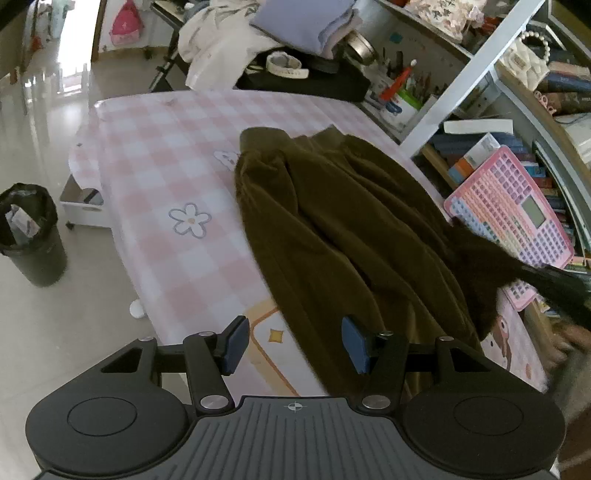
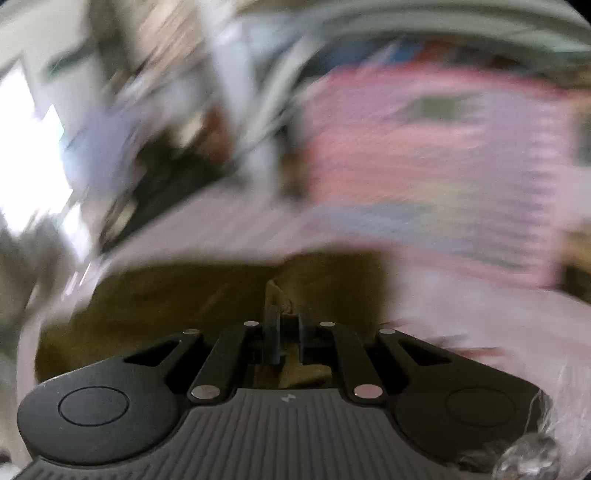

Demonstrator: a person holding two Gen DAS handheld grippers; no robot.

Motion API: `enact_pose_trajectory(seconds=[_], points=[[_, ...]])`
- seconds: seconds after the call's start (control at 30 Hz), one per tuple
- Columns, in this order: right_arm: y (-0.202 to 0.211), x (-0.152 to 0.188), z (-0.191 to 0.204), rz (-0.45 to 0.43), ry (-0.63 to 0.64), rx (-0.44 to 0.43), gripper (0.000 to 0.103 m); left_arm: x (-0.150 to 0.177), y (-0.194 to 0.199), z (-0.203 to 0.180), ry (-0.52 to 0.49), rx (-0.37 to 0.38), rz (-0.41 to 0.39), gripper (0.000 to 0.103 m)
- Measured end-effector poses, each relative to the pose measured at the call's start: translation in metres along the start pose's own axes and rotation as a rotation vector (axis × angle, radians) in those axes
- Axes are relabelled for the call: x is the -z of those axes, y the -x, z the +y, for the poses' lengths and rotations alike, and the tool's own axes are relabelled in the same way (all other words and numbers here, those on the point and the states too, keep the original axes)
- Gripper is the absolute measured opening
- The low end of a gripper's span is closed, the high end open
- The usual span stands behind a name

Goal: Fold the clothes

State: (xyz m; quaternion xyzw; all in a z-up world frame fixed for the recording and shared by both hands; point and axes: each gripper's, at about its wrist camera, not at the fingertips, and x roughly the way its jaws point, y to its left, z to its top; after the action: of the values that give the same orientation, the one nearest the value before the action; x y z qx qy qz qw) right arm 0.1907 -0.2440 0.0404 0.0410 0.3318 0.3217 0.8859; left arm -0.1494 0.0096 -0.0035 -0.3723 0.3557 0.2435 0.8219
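Note:
A dark olive-brown garment (image 1: 343,221) lies lengthwise on the pink checked tablecloth (image 1: 159,147), its waistband at the far end. My left gripper (image 1: 293,343) hovers open over the garment's near edge, blue pads (image 1: 236,341) wide apart with nothing between them. At the right edge of the left wrist view a dark blurred shape (image 1: 554,288) lifts the garment's right corner. In the right wrist view, heavily blurred by motion, my right gripper (image 2: 286,332) is shut on a fold of the olive garment (image 2: 221,295).
A pink keyboard-like toy (image 1: 513,218) leans against shelves of books (image 1: 480,147) at the right. Piled clothes (image 1: 236,33) and a dark bag (image 1: 310,81) sit at the table's far end. A black bin (image 1: 29,232) stands on the floor at left.

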Motion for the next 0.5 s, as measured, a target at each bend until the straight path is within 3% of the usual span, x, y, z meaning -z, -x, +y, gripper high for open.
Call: enact_pose_trajectory(seconds=[0.1,0.13,0.27,0.37,0.4,0.47,0.5], points=[[0.041,0.017,-0.07,0.025,-0.191,0.203,0.008,0.0,-0.003,-0.001,0.001,0.005,0.006,0.056],[0.047,0.028,-0.089,0.061,-0.251,0.236,0.008,-0.001,-0.004,-0.001,0.001,0.007,0.008,0.056],[0.047,0.07,-0.121,0.165,-0.387,0.26,0.011,-0.001,-0.009,-0.009,-0.022,0.028,0.023,0.056],[0.048,0.085,-0.127,0.158,-0.445,0.262,0.027,-0.001,-0.009,-0.021,-0.073,0.053,0.026,0.056],[0.05,0.087,-0.128,0.151,-0.459,0.259,0.04,-0.001,-0.008,-0.023,-0.083,0.055,0.024,0.056],[0.054,0.087,-0.128,0.14,-0.463,0.251,0.041,0.0,-0.006,-0.021,-0.074,0.051,0.021,0.056],[0.055,0.086,-0.125,0.141,-0.446,0.252,0.038,-0.001,-0.006,-0.019,-0.065,0.049,0.02,0.056]])
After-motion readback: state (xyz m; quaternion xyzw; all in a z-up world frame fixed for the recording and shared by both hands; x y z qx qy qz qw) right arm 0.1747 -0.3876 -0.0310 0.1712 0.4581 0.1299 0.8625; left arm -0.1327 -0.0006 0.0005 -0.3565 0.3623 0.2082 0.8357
